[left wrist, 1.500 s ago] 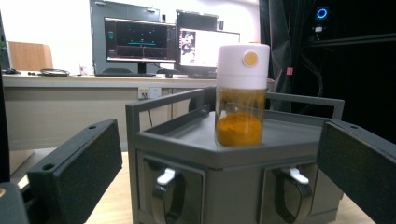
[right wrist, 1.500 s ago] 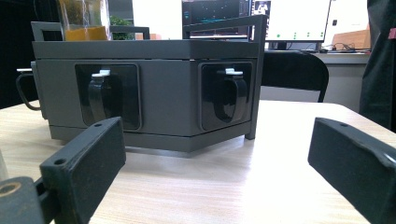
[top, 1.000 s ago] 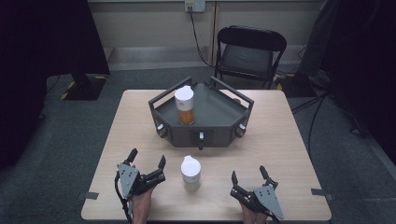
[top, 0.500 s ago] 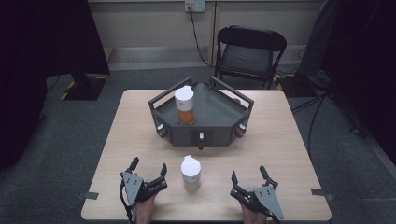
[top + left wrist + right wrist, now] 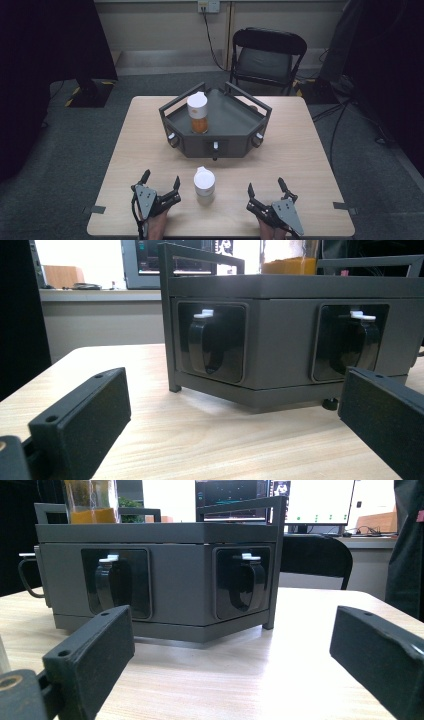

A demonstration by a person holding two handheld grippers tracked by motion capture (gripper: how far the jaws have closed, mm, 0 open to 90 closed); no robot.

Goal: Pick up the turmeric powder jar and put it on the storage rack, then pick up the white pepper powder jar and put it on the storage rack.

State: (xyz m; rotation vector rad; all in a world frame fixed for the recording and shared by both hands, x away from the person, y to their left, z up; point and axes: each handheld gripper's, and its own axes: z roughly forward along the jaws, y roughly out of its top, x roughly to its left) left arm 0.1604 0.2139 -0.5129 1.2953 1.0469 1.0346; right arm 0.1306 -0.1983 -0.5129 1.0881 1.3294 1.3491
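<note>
While both tools sit low at the near edge of the light wooden table [image 5: 300, 140], nothing is gripped yet. Left gripper [image 5: 161, 185] has its jaws spread wide and empty, just left of the small white-capped clear bottle [image 5: 204, 183] that stands upright on the near middle of the table, close but not touching as far as the high view shows. Right gripper [image 5: 267, 190] is also spread and empty, further off to the bottle's right. In the left gripper view the left gripper's own black jaws frame the dark grey angular metal tray stand [image 5: 280, 340], with bare wood between them; the right gripper view gives the same from the other side, jaws apart, tray stand ahead.

Tray stand sits on the far middle of the table. On its deck stands a second white-capped jar with orange contents [image 5: 198, 114], upright, toward the left part of the deck.

Progress, as a judgement: early. One jar is already up on the tray, and the near bottle on the table looks like the next item. Left to do: close a gripper round the bottle, lift it, carry it far to the tray and set it down. Left gripper is nearest, so it is the likely one to take it. A black folding chair [image 5: 267, 57] stands beyond the table.
</note>
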